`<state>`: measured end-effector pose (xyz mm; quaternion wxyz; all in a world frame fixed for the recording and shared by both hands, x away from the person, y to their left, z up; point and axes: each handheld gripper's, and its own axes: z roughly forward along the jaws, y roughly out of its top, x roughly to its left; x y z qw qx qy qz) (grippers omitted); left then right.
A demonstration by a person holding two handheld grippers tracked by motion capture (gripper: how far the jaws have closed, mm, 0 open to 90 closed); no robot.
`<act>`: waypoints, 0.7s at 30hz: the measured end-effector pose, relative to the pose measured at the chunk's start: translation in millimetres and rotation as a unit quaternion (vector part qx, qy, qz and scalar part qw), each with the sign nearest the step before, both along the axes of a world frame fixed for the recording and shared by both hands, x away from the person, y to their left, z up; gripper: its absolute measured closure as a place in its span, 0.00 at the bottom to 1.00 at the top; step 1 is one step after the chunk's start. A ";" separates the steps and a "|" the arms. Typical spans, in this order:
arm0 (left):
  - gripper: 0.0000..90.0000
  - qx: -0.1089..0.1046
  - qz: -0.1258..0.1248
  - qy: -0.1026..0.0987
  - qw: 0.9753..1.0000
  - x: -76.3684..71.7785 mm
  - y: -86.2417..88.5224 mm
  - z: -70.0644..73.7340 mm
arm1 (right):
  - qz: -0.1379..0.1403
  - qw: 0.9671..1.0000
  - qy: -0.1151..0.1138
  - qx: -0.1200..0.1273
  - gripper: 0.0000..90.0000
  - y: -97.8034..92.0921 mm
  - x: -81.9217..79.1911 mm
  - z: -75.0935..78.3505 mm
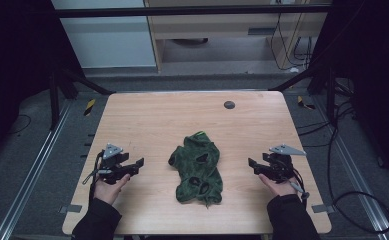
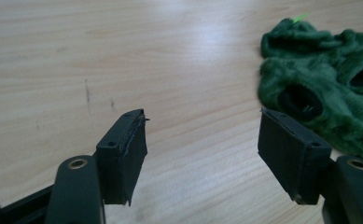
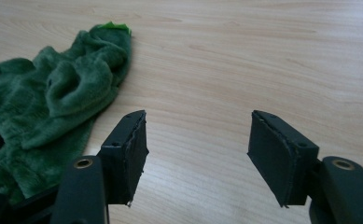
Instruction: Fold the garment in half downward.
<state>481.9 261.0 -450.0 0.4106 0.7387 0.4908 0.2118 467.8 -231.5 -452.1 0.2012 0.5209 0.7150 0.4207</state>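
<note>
Crumpled green cloth (image 1: 198, 167), plush and fleecy with dark holes and folds, bunched in an uneven heap near the tabletop (image 1: 157, 115) middle, toward the near edge. Pale wood-grain laminate all round, smooth, with rounded corners and a small dark disc (image 1: 229, 104) near the far edge. Left claw (image 1: 141, 163) held in a hand left of the cloth, jaws wide apart, blocky black pads gripping nothing. Right claw (image 1: 251, 163) likewise spread and empty, right of the cloth. Bare wood between each claw and the cloth; broad free room behind the heap. Cloth cut off at the frame edge in both gripper views (image 2: 328, 84) (image 3: 53, 102); bright green tag at its far tip, too small to read.
</note>
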 end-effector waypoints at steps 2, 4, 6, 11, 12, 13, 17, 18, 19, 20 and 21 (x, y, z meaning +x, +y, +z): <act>0.35 0.002 -0.003 -0.005 1.000 2.9 -3.5 2.8 | 0.002 1.000 -0.004 0.000 0.41 1.2 2.0 3.5; 0.34 0.005 -0.005 -0.007 1.000 6.2 -7.2 4.3 | 0.005 1.000 -0.005 0.004 0.42 3.0 4.2 6.3; 0.34 0.004 -0.008 -0.006 1.000 9.4 -10.7 4.7 | 0.011 1.000 -0.002 0.005 0.42 6.0 7.1 8.1; 0.34 0.005 -0.015 -0.005 1.000 16.6 -21.3 5.3 | 0.024 1.000 -0.007 -0.002 0.42 19.3 14.0 12.9; 0.34 0.004 -0.018 -0.005 1.000 18.3 -23.4 5.2 | 0.024 1.000 -0.007 -0.002 0.42 19.3 14.0 12.9; 0.34 0.005 -0.020 -0.004 1.000 20.2 -25.4 5.1 | 0.026 1.000 -0.009 -0.003 0.42 21.5 15.2 13.9; 0.34 0.003 -0.026 0.000 1.000 25.8 -32.6 4.7 | 0.036 0.999 -0.010 -0.006 0.42 30.3 20.7 17.6; 0.34 0.003 -0.028 0.000 1.000 26.7 -34.2 4.9 | 0.037 0.999 -0.010 -0.007 0.42 32.3 21.9 18.6; 0.34 0.001 -0.030 -0.002 1.000 27.7 -35.7 4.9 | 0.038 0.999 -0.010 -0.006 0.42 34.2 23.4 19.4; 0.34 0.001 -0.032 -0.002 0.999 28.9 -37.2 4.9 | 0.040 0.999 -0.014 -0.011 0.42 37.2 26.6 20.7; 0.34 0.004 -0.032 -0.001 0.999 29.9 -38.7 5.2 | 0.040 0.999 -0.014 -0.011 0.42 37.2 26.6 20.7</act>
